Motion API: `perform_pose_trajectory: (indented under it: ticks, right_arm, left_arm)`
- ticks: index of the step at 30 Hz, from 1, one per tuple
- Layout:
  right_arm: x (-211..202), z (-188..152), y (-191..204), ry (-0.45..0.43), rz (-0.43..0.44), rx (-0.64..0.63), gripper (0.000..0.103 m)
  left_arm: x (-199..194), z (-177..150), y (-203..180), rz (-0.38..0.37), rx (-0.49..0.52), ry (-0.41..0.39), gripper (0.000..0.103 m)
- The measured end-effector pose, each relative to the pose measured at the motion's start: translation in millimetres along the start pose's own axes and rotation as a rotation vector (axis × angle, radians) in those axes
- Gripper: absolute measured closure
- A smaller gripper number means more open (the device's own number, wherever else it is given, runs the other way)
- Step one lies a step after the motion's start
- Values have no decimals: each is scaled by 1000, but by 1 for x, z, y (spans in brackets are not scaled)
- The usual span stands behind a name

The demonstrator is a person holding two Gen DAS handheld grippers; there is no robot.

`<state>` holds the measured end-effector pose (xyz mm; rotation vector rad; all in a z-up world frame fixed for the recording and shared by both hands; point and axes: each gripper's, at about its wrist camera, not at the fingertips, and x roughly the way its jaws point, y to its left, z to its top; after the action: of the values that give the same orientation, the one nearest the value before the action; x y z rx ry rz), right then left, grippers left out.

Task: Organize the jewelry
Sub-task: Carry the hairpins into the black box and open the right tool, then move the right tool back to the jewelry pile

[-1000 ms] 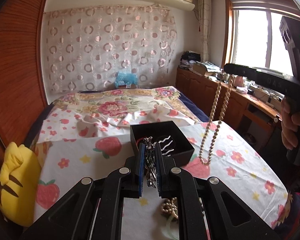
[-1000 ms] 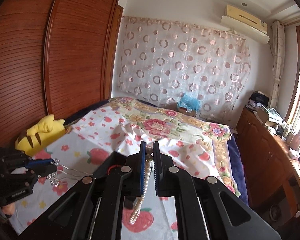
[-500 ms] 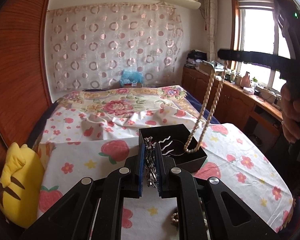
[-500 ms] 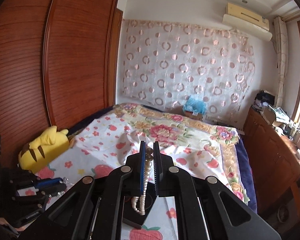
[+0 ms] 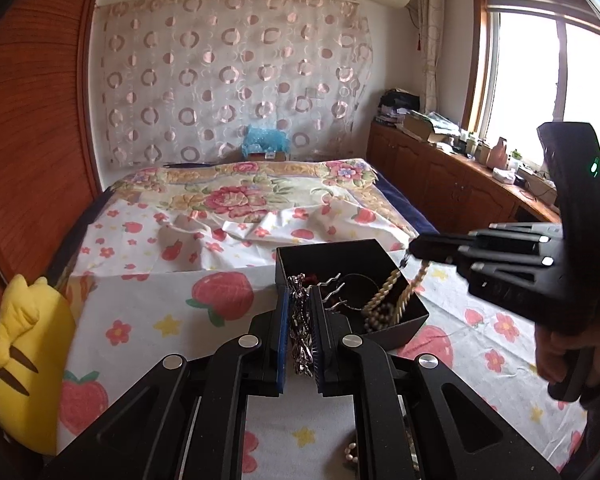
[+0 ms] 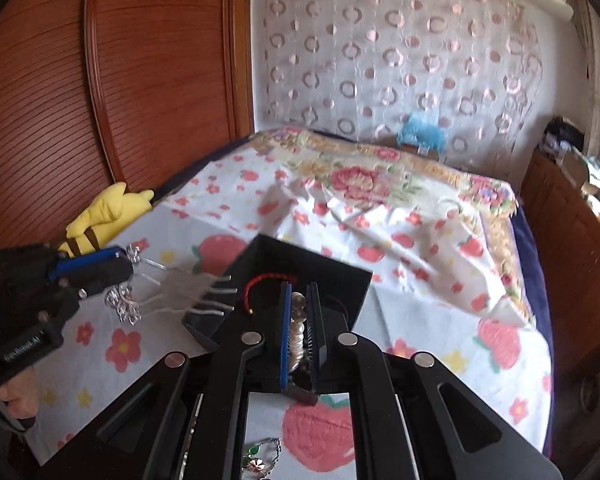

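Observation:
A black open jewelry box point(image 5: 405, 321) point(image 6: 352, 280) stands on the strawberry-print sheet. My left gripper point(image 5: 299, 304) is shut on a silver crystal hair comb point(image 5: 300, 332); its wavy prongs point(image 6: 204, 292) reach over the box's near edge. My right gripper point(image 6: 299, 304) is shut on a pearl necklace point(image 6: 298, 328). In the left wrist view the right gripper point(image 5: 414, 250) hangs the necklace point(image 5: 392, 296) into the box, its lower part coiled inside. A red cord bracelet point(image 6: 268, 280) lies in the box.
A yellow plush toy point(image 5: 24, 364) point(image 6: 108, 216) lies at the bed's left edge by the wooden wardrobe point(image 6: 100, 80). More pearls point(image 5: 352, 456) and a green-stone piece point(image 6: 260, 456) lie on the sheet near me. Wooden cabinets point(image 5: 452, 188) run along the right.
My right gripper has dropped lower over the box, and the pearl necklace has sunk further in and coiled. My left gripper has moved the comb closer to the box.

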<state>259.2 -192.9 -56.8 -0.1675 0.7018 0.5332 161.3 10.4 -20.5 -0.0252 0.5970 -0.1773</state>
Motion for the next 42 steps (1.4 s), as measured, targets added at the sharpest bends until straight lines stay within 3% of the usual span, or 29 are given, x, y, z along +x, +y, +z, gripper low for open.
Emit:
perform_pose_trajectory:
  ticks: [5,8,26,36,42]
  right_arm:
    - [4,-10,-10,7,3,32,90]
    - [0,-17,-21,0,4,57,72]
    - [-8,-82,-44,23,-3,99,72]
    - [-11,-89,-41,26,-11,92,72]
    - [-13,-98,-31,30,-18,68,72]
  left_arm:
    - [11,5,-6,-4,14,6,94]
    - [19,8,-11,-14,16,16,94]
    - [68,8,-44,-37,87,87,94]
    - [79,15,-37,-59,75,125,94]
    - [61,17,-33,-38,86,95,82]
